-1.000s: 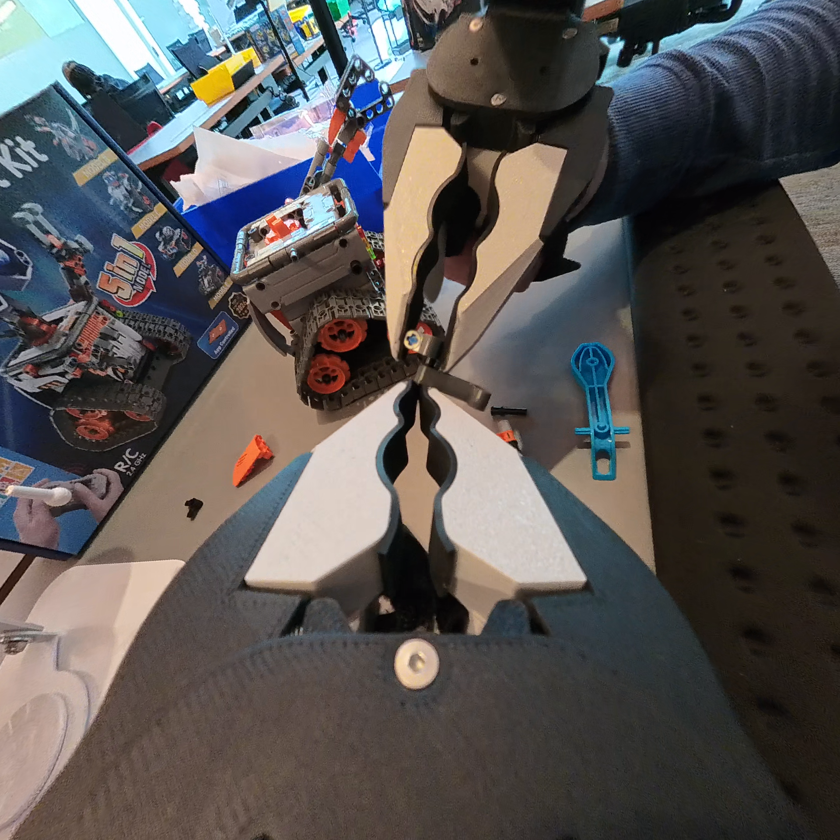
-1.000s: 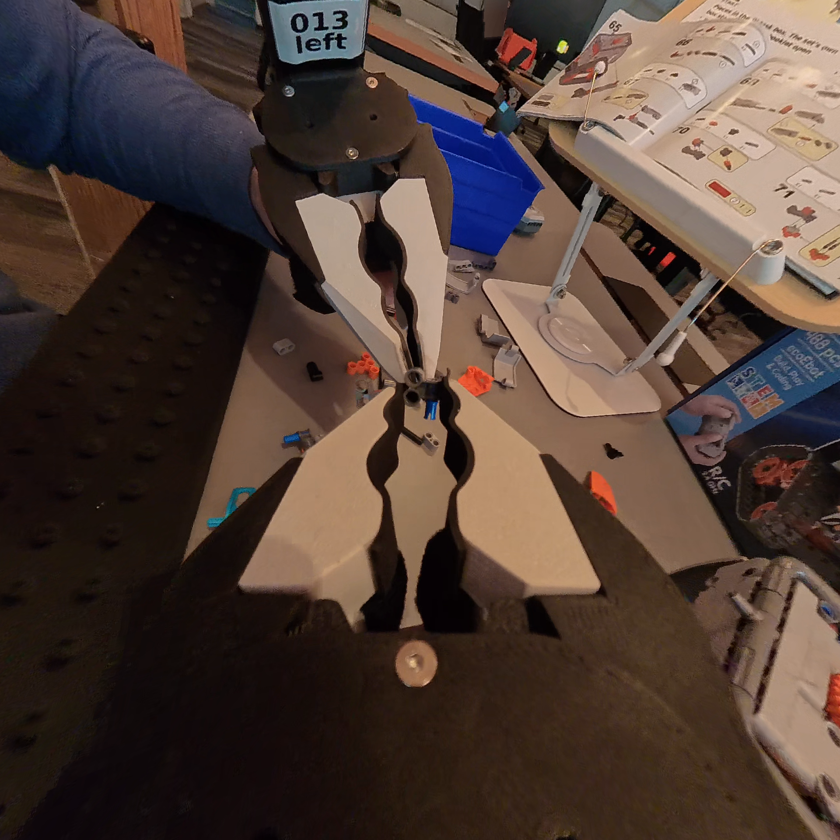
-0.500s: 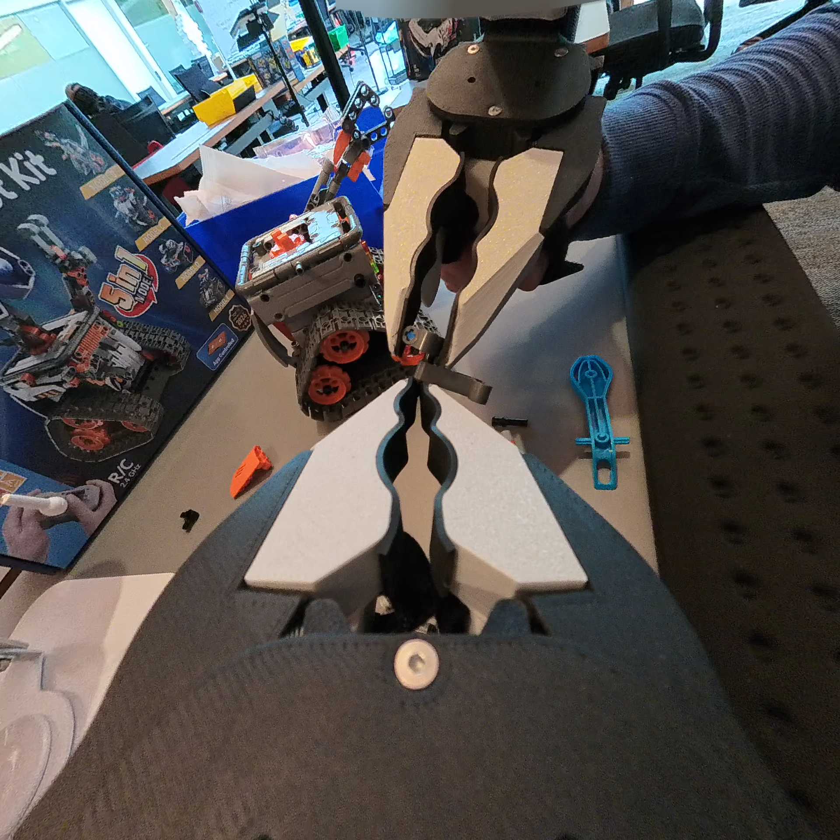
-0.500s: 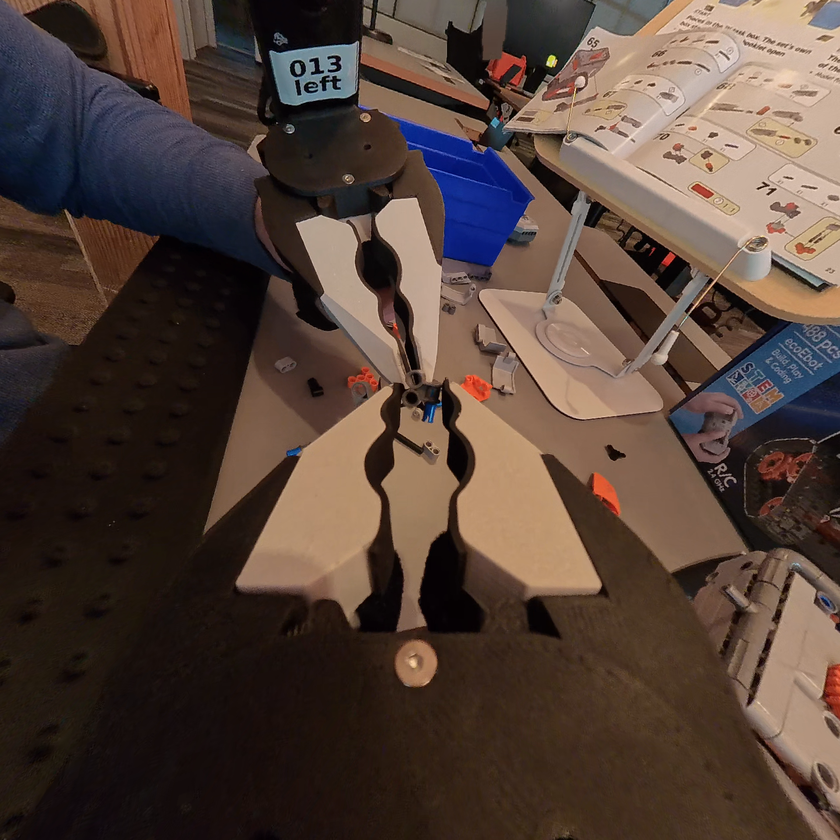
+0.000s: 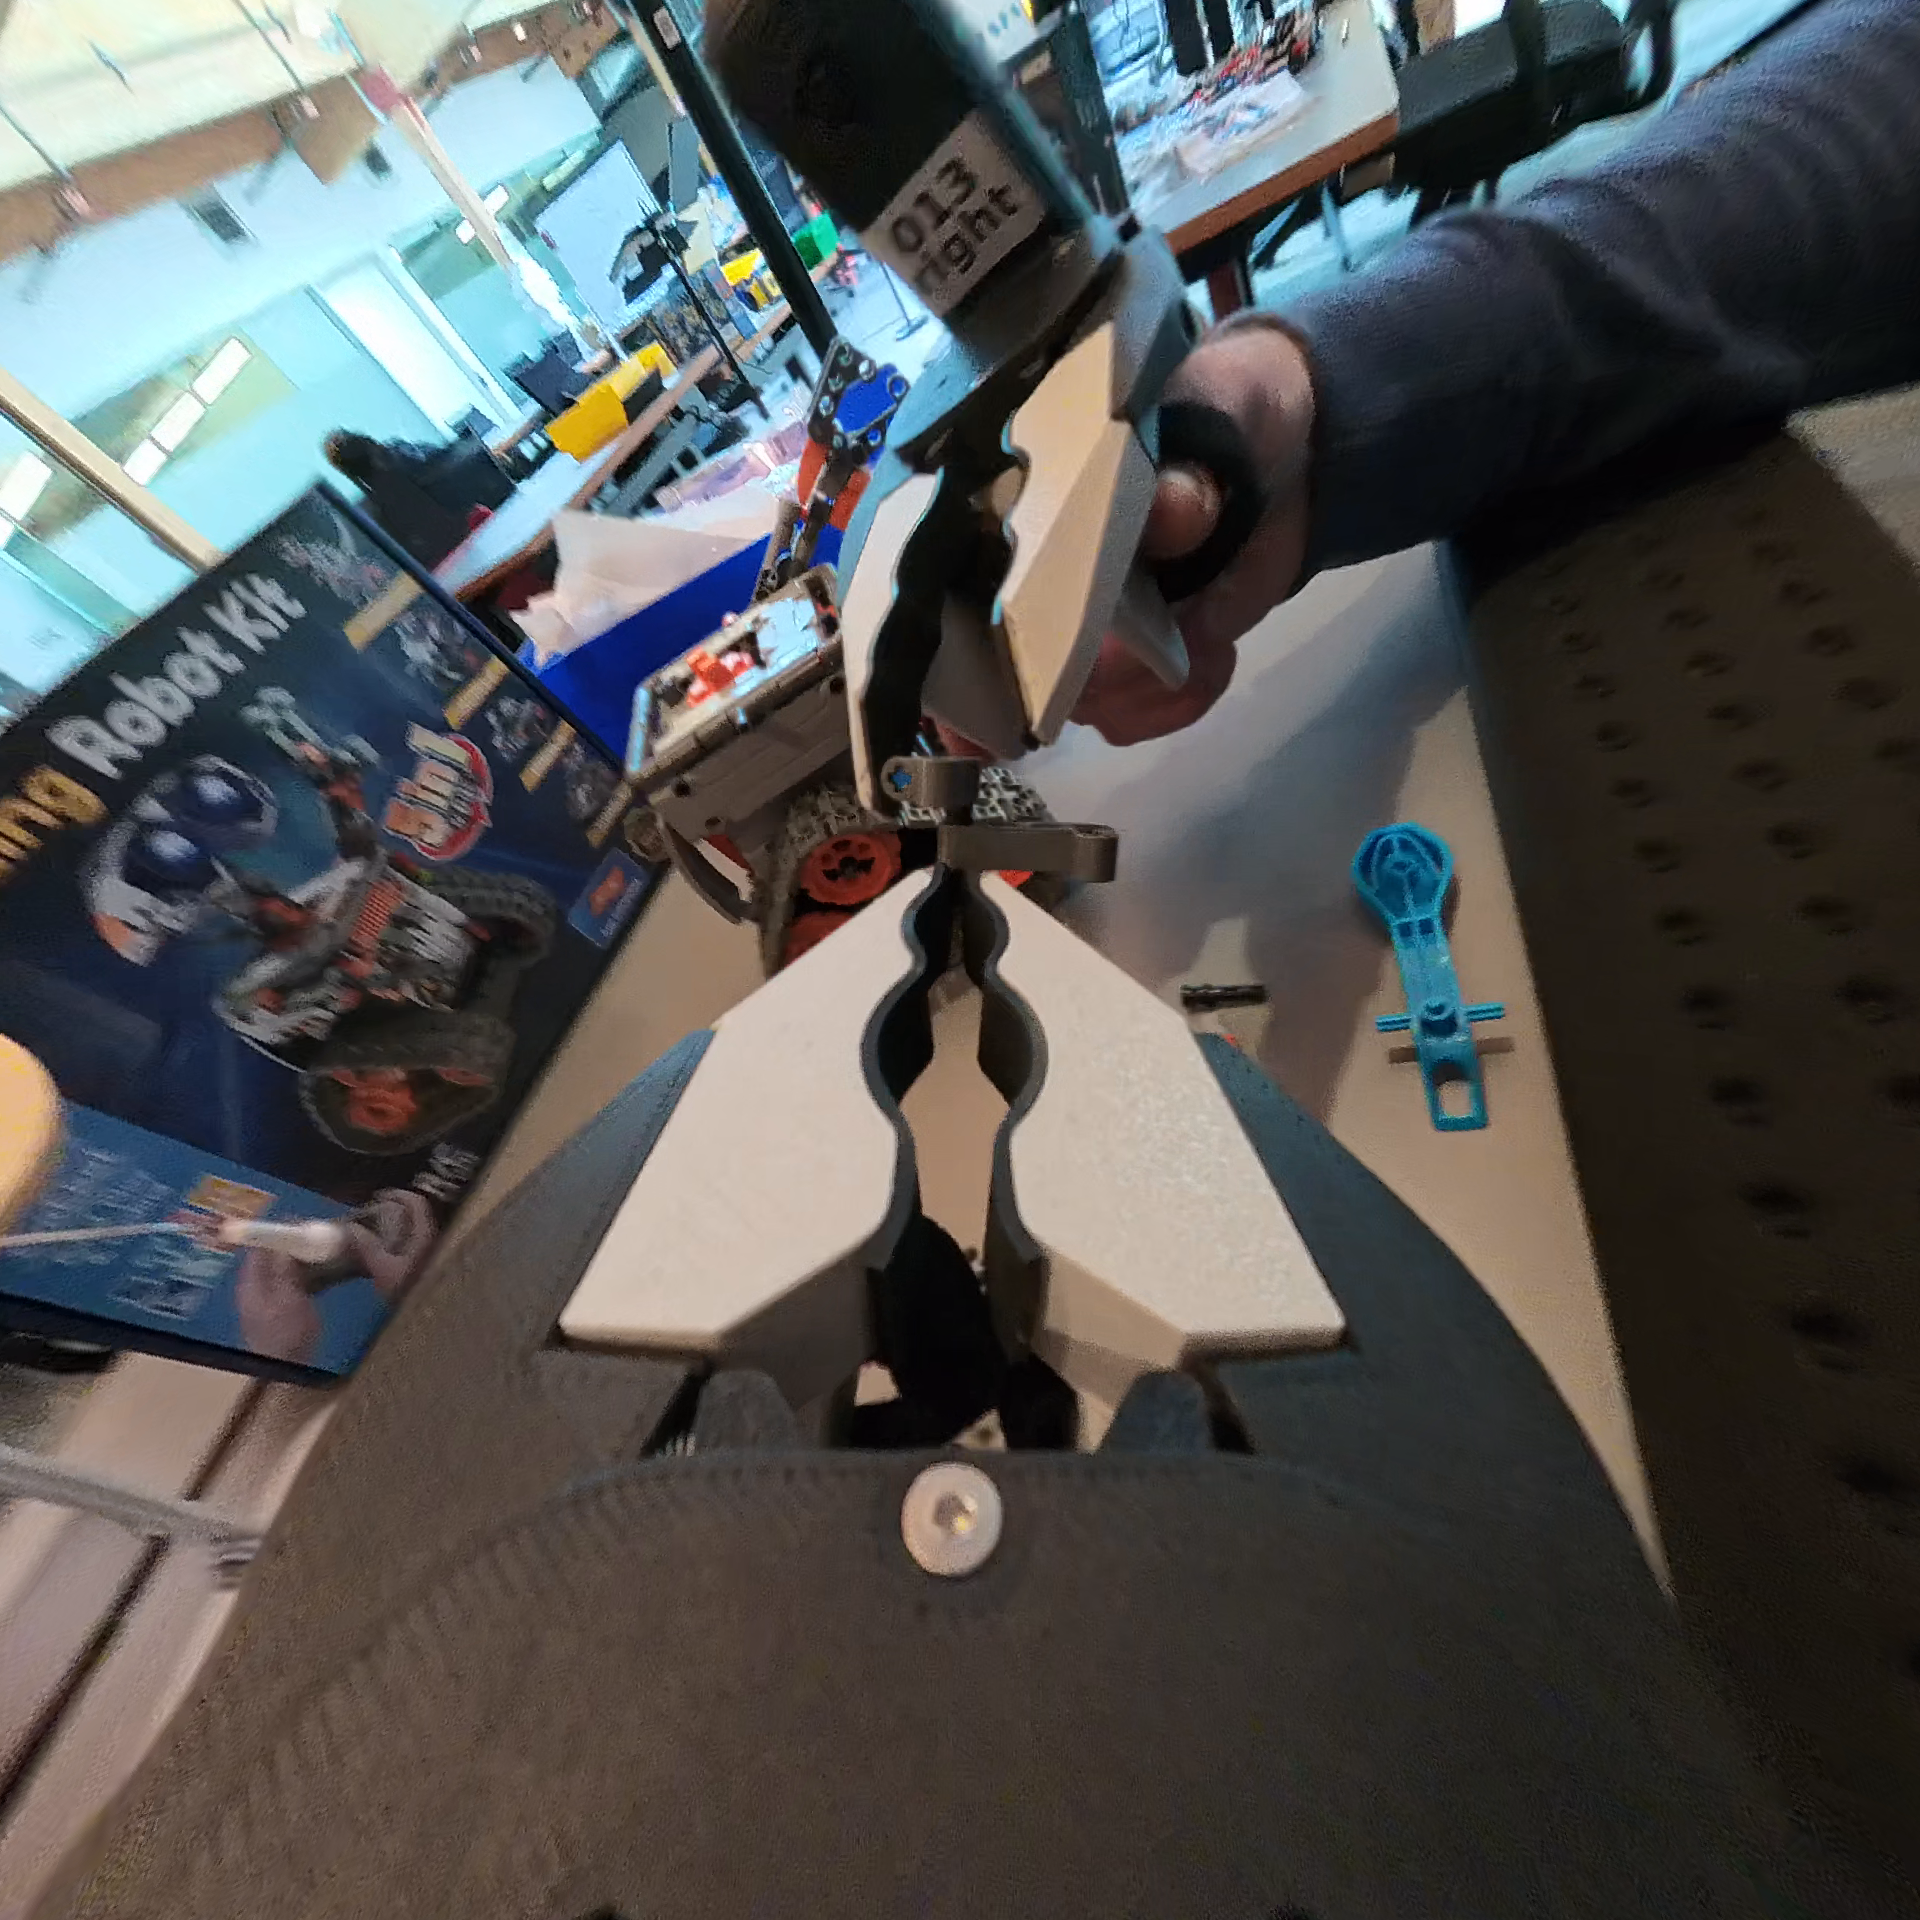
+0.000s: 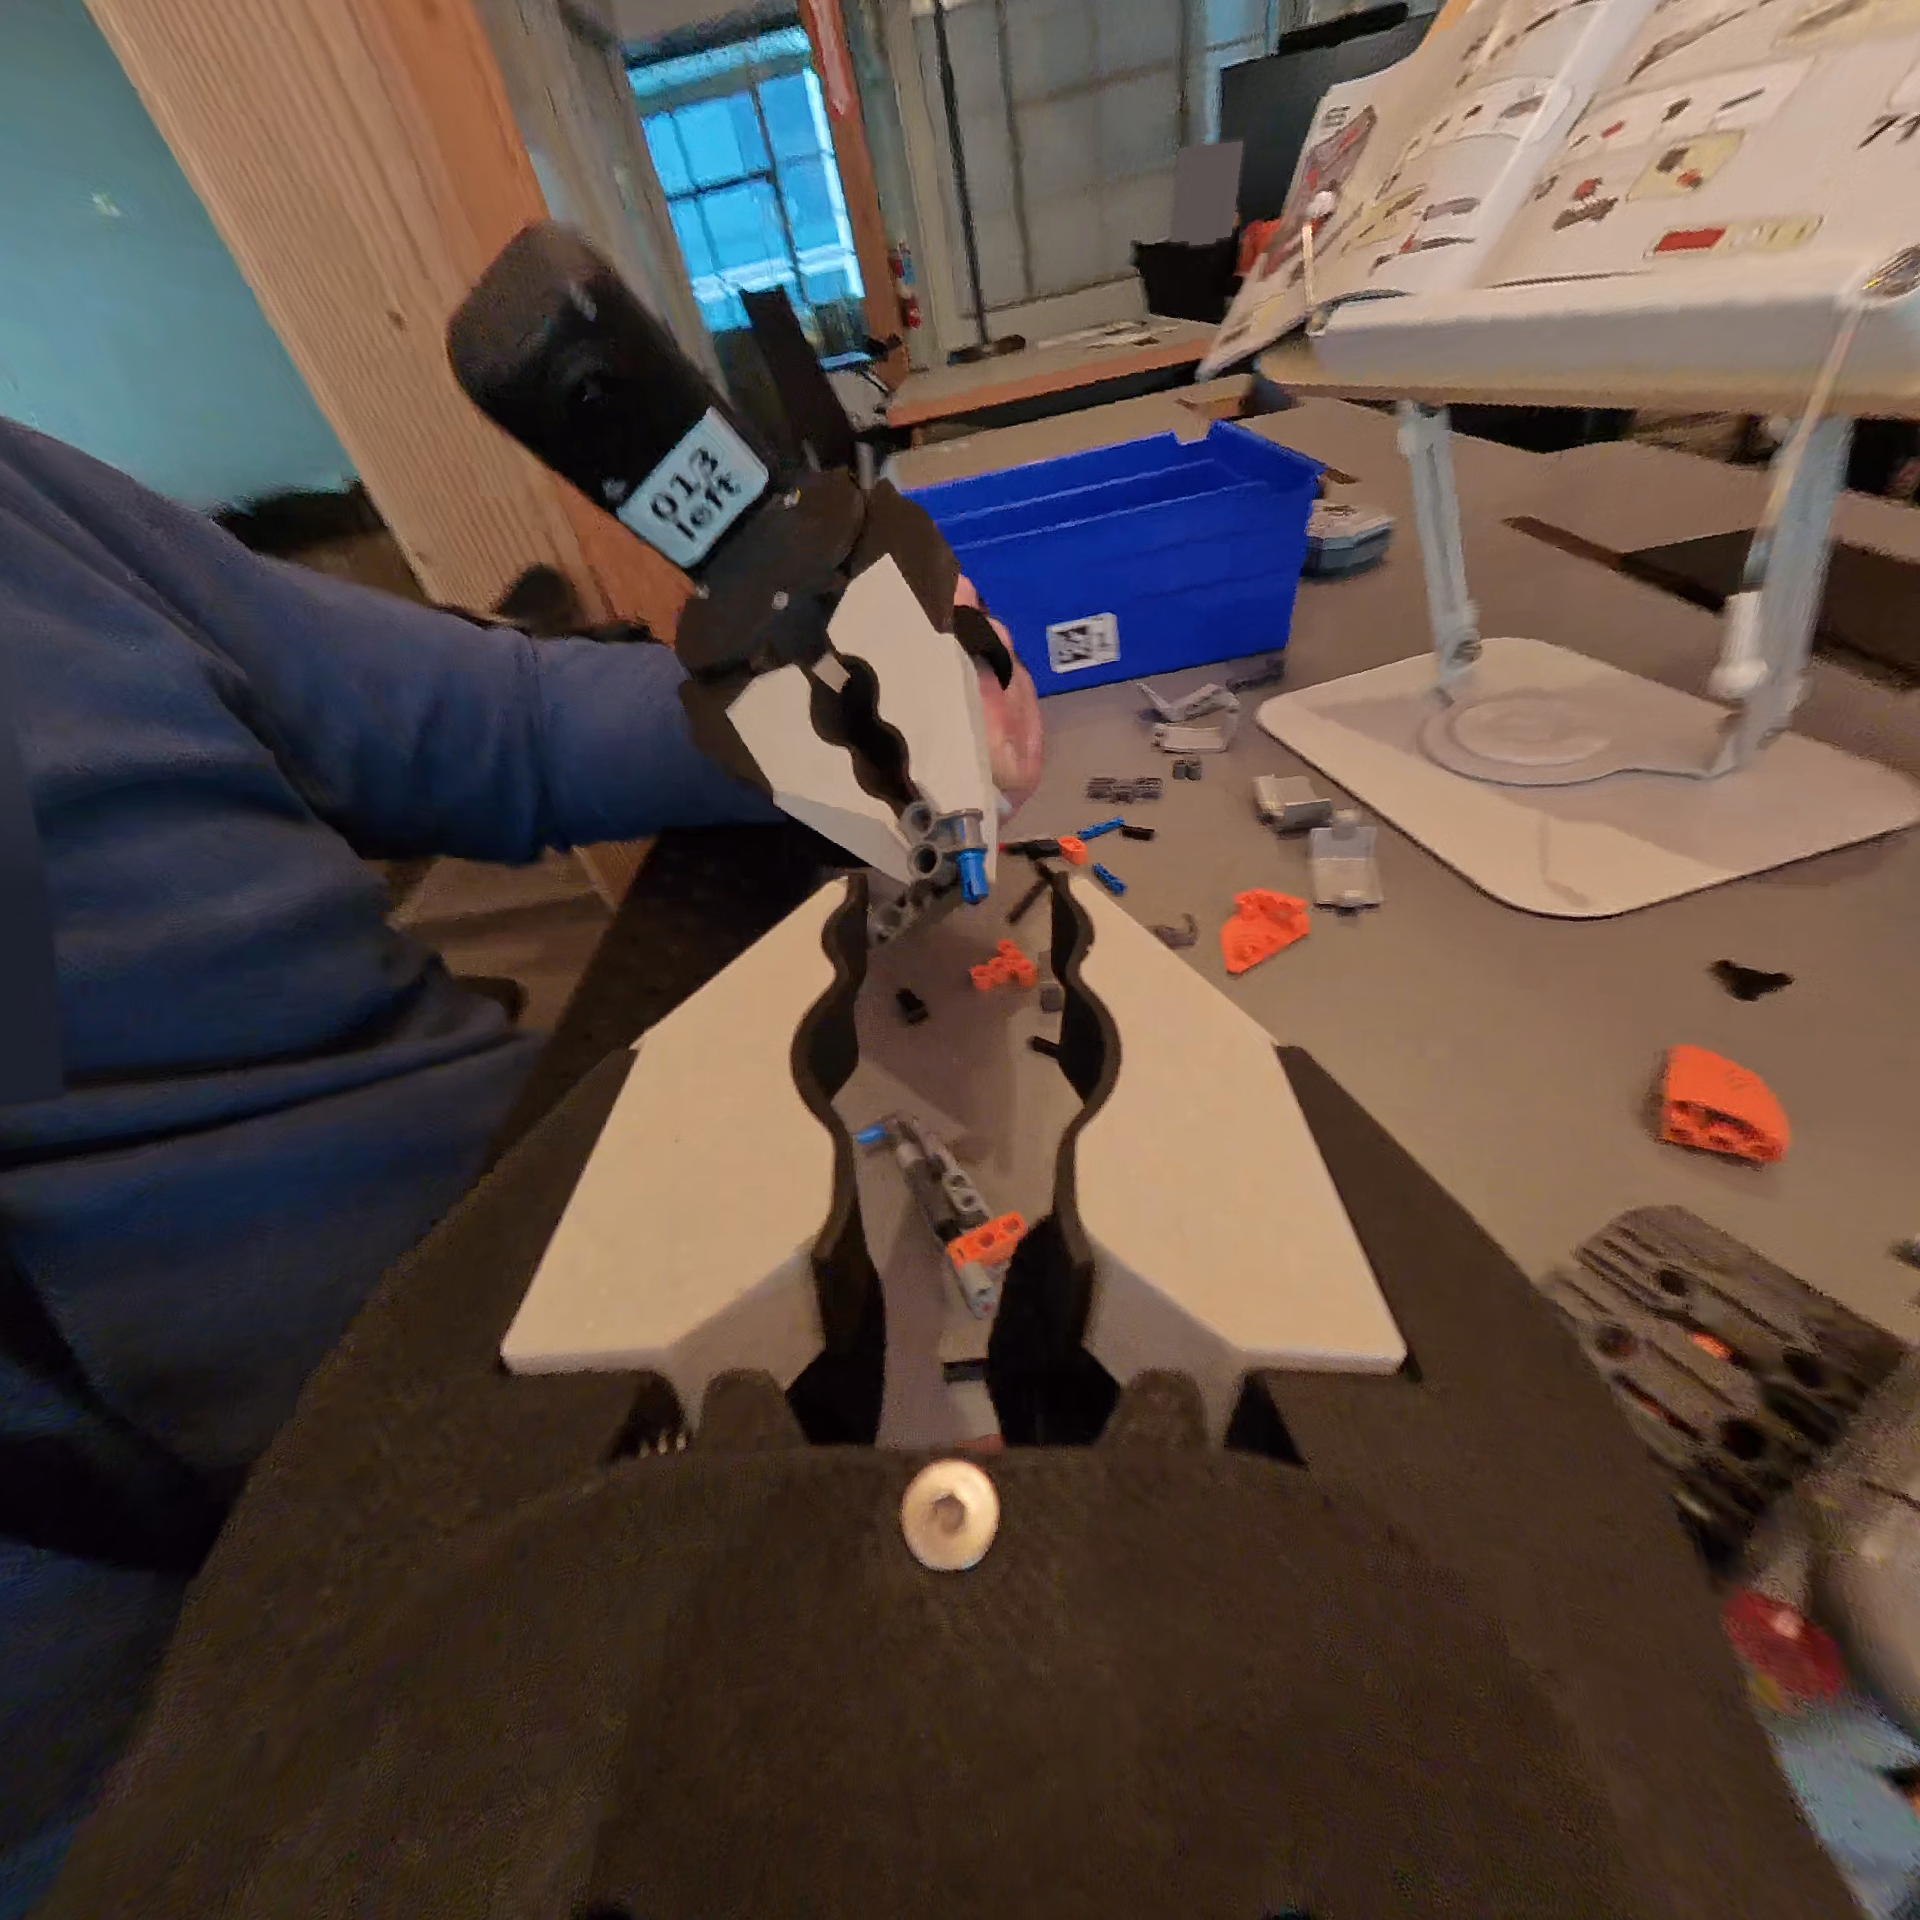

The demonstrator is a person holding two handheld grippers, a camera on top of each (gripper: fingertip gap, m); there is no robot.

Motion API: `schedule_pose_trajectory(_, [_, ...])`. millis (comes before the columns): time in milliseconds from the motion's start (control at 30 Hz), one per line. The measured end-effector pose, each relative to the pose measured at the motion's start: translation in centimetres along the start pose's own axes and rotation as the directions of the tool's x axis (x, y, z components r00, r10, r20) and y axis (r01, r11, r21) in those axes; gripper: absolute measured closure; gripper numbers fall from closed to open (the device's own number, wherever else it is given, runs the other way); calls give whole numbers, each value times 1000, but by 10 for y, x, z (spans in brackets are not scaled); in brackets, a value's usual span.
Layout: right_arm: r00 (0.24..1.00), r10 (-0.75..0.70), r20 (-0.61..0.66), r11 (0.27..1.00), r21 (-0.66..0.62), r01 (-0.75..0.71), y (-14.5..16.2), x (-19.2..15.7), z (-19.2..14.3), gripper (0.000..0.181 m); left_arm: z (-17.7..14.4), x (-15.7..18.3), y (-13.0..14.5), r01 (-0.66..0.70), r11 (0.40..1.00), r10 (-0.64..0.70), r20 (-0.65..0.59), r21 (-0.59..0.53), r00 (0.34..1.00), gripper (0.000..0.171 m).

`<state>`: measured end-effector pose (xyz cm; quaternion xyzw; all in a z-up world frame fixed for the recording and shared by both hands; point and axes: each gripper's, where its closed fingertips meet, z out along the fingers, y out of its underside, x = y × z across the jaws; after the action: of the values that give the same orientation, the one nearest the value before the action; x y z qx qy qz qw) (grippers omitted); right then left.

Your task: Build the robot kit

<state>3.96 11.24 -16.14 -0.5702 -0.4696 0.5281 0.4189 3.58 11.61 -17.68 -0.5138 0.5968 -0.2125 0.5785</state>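
**Left pinches a grey beam, right stands spread**

My left gripper [image 5: 961, 883] is pressed together on a grey beam [image 5: 1029, 850] with a blue pin [image 6: 971, 864] in it. My right gripper [image 6: 956, 899] stands spread, its left fingertip touching that beam. Below lie loose orange bricks [image 6: 1262, 928] on the table [image 6: 1455, 997]; the tracked model [image 5: 769, 748] stands behind.

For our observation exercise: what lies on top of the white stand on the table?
An open instruction booklet lies on the white stand. The board beneath it is mostly covered; only its front edge shows.
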Motion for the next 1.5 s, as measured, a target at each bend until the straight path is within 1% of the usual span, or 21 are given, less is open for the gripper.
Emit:
schedule_pose_trajectory(33, [999, 40, 37, 999, 20, -40, -2, -3, 1, 148, 0, 1, -2, -53, 999, 53, 18, -1, 998, 171])
schedule_pose_trajectory(100, [990, 114, 87, 992, 49, -119, -5, -4, 0, 150, 1, 1, -7, -117, 993, 117, 52, 1, 992, 171])
schedule_pose_trajectory(133, [982, 145, 119, 987, 54, -152, -5, -6, 0, 154, 1, 1, -9, -147, 989, 146, 69, 2, 987, 171])
schedule_pose_trajectory(200, [971, 177, 158, 979, 70, -190, -6, -7, 1, 156, 0, 0, -13, -172, 985, 170, 102, 10, 980, 171])
schedule_pose_trajectory(267, [961, 192, 202, 974, 80, -211, -7, -11, 1, 167, 1, 0, -13, -213, 977, 212, 123, -3, 969, 171])
schedule_pose_trajectory(300, [957, 195, 213, 972, 86, -218, -8, -12, 1, 168, 1, 0, -14, -220, 976, 218, 129, -1, 967, 171])
schedule_pose_trajectory(467, [950, 203, 239, 968, 99, -232, -10, -15, 1, 169, 0, 1, -17, -247, 969, 245, 149, -4, 958, 171])
schedule_pose_trajectory(600, [953, 194, 232, 971, 91, -220, -10, -15, 1, 170, 0, 2, -18, -247, 969, 245, 161, -11, 956, 171])
schedule_pose_trajectory(667, [956, 188, 224, 973, 91, -212, -10, -15, 1, 171, 0, 1, -19, -280, 959, 282, 189, -33, 941, 171])
schedule_pose_trajectory(733, [966, 165, 198, 979, 87, -185, -10, -15, 1, 171, 0, 0, -20, -266, 963, 268, 199, -35, 943, 171])
schedule_pose_trajectory(800, [971, 163, 173, 982, 68, -177, -8, -13, 2, 171, 1, 0, -20, -289, 955, 296, 220, -61, 929, 171])
schedule_pose_trajectory(833, [976, 155, 154, 985, 55, -165, -5, -11, 2, 171, 2, 0, -17, -280, 957, 289, 218, -71, 932, 171])
schedule_pose_trajectory(967, [985, 128, 117, 990, 45, -134, -5, -8, 4, 171, 2, -3, -15, -273, 959, 282, 227, -71, 932, 171])
schedule_pose_trajectory(1033, [987, 117, 107, 992, 43, -123, -4, -7, 4, 171, 2, -2, -14, -306, 947, 319, 223, -95, 921, 171])
schedule_pose_trajectory(1133, [998, 40, 41, 998, 38, -42, -9, -4, 3, 168, 2, -7, -15, -229, 972, 236, 205, -61, 950, 171])
schedule_pose_trajectory(1167, [1000, 0, 11, 1000, 19, 0, -7, -3, 4, 165, 3, -7, -16, -222, 973, 231, 194, -66, 953, 171])
schedule_pose_trajectory(1233, [999, -42, -30, 999, -19, 42, -3, -2, 6, 148, 3, -12, -15, -230, 969, 244, 208, -88, 947, 171])
schedule_pose_trajectory(1267, [997, -65, -46, 998, -19, 65, -5, -3, 7, 146, 3, -11, -12, -218, 970, 234, 190, -104, 953, 171])
schedule_pose_trajectory(1400, [970, -203, -137, 979, -21, 202, -19, 0, 4, 153, 2, -8, -9, -184, 977, 199, 148, -110, 969, 171])
schedule_pose_trajectory(1467, [948, -276, -160, 961, -81, 266, -17, 2, 8, 161, 1, -10, -10, -184, 977, 198, 145, -105, 969, 171])
schedule_pose_trajectory(1500, [942, -296, -157, 954, -91, 285, -16, 1, 10, 163, 0, -8, -10, -183, 978, 195, 130, -102, 972, 171])
